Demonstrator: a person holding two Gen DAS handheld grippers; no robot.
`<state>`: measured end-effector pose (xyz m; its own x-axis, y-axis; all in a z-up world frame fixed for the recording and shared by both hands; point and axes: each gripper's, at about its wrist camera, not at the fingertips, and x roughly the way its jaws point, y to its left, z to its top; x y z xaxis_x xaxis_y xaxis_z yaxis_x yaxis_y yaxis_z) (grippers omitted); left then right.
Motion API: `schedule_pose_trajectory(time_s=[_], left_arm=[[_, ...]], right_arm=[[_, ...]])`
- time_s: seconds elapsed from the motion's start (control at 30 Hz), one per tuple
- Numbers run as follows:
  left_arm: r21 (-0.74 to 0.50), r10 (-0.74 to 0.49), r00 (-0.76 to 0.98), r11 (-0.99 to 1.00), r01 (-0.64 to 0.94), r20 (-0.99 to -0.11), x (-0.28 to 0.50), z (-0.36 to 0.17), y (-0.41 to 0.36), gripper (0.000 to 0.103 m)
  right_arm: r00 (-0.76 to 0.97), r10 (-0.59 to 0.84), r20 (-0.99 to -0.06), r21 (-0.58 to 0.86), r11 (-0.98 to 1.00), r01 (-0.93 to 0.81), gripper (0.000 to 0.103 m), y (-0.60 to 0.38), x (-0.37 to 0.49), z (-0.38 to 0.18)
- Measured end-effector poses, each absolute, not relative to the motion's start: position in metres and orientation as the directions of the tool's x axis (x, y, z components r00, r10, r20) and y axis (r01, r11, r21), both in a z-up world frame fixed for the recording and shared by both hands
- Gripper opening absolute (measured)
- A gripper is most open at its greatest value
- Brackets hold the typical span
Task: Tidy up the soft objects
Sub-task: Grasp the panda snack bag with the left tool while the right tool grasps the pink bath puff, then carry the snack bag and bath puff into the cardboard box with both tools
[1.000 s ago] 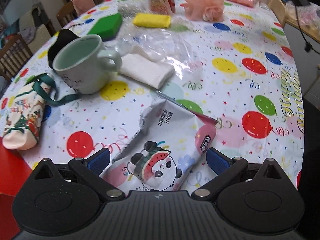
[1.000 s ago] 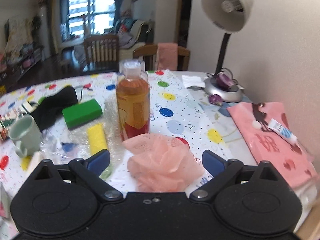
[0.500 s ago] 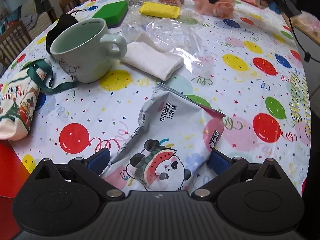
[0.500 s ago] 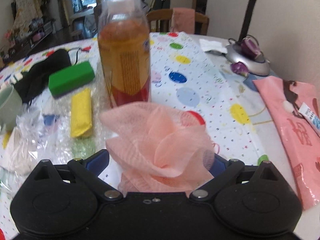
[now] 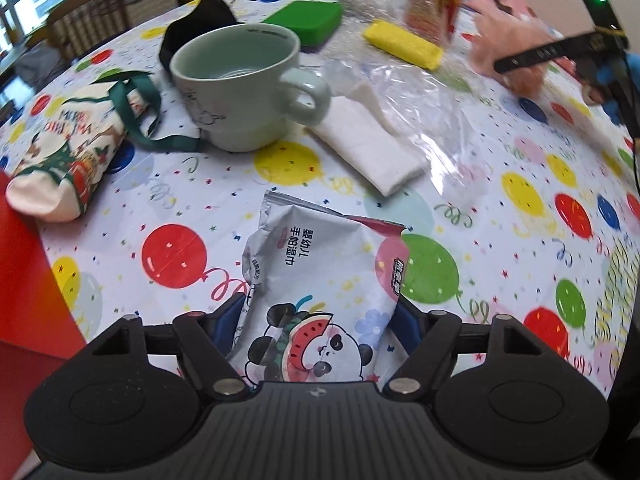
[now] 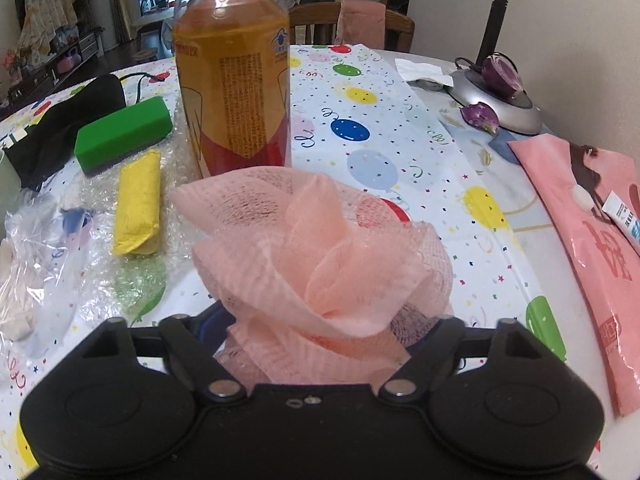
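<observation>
My left gripper (image 5: 318,320) has closed its blue pads on the near end of a white wet-wipes pack (image 5: 320,276) with a panda print, lying on the balloon tablecloth. My right gripper (image 6: 320,332) is shut on a pink mesh bath pouf (image 6: 316,256), which bulges up between the fingers. The pouf and right gripper also show blurred in the left wrist view (image 5: 516,52). A yellow cloth roll (image 6: 138,208), a green sponge (image 6: 122,136), a white folded towel (image 5: 368,152) and a black mask (image 5: 196,24) lie on the table.
An orange drink bottle (image 6: 234,80) stands just behind the pouf. A pale green mug (image 5: 240,84) and a Christmas pouch (image 5: 68,148) sit at the left. Clear plastic wrap (image 5: 420,92), a pink bag (image 6: 592,240) and a lamp base (image 6: 496,96) are nearby.
Both grippers moved forward and closed: the left around the wipes pack, the right around the pink pouf. The bottle now looms closer in the right wrist view.
</observation>
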<state>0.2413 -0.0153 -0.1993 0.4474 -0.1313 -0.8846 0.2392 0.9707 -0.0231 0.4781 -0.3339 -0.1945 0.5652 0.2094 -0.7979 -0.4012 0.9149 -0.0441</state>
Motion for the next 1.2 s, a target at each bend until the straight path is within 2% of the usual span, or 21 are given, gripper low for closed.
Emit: schedule_pose_trajectory(time_s=[0.27,0.37,0.7,1.2], left_arm=[[-0.043,-0.086,0.46,0.994,0.103,-0.884,0.239,-0.198,-0.019,0.07],[-0.065,-0.083,0.454,0.996,0.057,-0.887,0.237,-0.196,-0.019,0.07],[-0.115,-0.072,0.505,0.992,-0.056,-0.86,0.222,-0.171,-0.016,0.07],[-0.147,0.035,0.576,0.953,-0.266,-0.817,0.182,-0.094,0.016,0.071]], right_arm=[[0.587,0.226,-0.778,-0.02,0.924,-0.382,0.046,-0.335,0.467,-0.186],[0.592,0.236,-0.77,0.0,0.929,-0.37,0.042,-0.336,0.461,-0.178],[0.593,0.322,-0.738,0.046,0.901,-0.432,0.041,-0.329,0.422,-0.121],[0.473,0.572,-0.67,0.146,0.727,-0.671,0.043,-0.244,0.376,-0.054]])
